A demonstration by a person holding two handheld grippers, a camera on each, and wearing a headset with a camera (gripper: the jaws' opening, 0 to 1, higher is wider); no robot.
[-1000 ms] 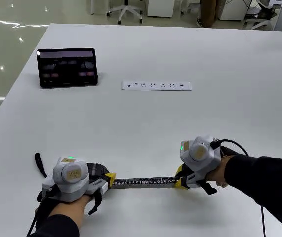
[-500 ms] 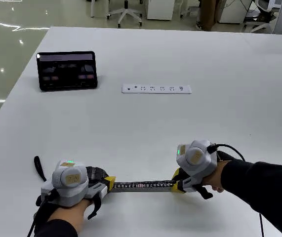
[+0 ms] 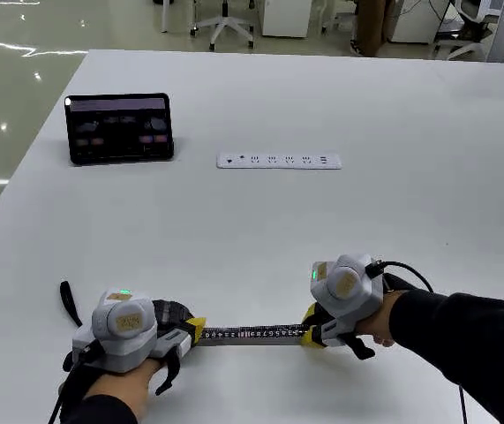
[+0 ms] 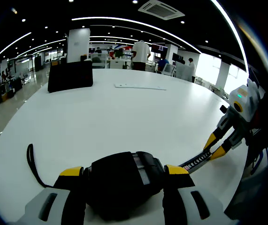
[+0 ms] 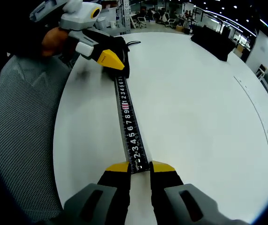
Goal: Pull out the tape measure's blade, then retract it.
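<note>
As we look down in the head view, a white counter carries the tape measure at 7 o'clock, its black case clamped in the left hand-held gripper. The blade runs flat toward 3 o'clock to the right hand-held gripper, which pinches its end. A dark tablet at 11 o'clock and a white power strip at 12 o'clock lie well apart from them. We judge the blade partly drawn out, with the retraction not yet done.

In the left gripper view, the case sits tight between the yellow-tipped jaws. This view adds a black strap trailing off at 9 o'clock.

In the right gripper view, we can read the printed numbers along the blade, which are too small to read in the other two views. The lowest figures sit at 6 o'clock, where the jaws close on the blade's tip, and the case lies at 11 o'clock.
</note>
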